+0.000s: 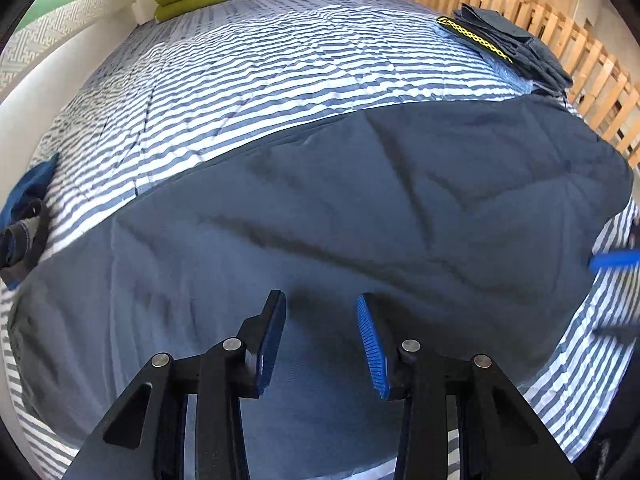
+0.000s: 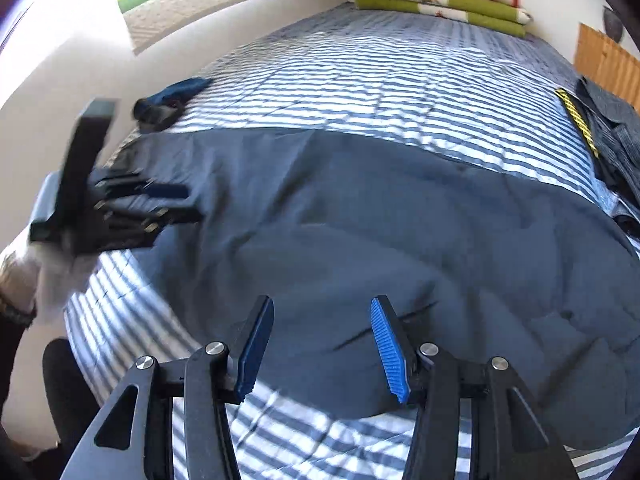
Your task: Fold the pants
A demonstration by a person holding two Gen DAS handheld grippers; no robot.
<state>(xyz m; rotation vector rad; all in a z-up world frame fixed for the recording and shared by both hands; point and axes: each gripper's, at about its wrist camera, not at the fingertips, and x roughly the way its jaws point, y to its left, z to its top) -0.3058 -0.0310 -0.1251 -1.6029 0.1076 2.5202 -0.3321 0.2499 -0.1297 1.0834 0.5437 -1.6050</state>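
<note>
Left wrist view: we see the left gripper (image 1: 322, 300) with its jaws spread wide and empty, above the pants (image 1: 320, 216), which lie spread flat across the striped bedcover (image 1: 240, 72). At the right edge, 1 blurred blue pad (image 1: 614, 259) of the right gripper is cut off.

Right wrist view: we see the right gripper (image 2: 322, 306) equally wide apart, holding nothing, over the near hem of the pants. The left gripper appears motion-blurred at the left. A folded dark stack (image 2: 612, 136) is partly cut off.

No text, label, brand, number or sign can be read anywhere.
</note>
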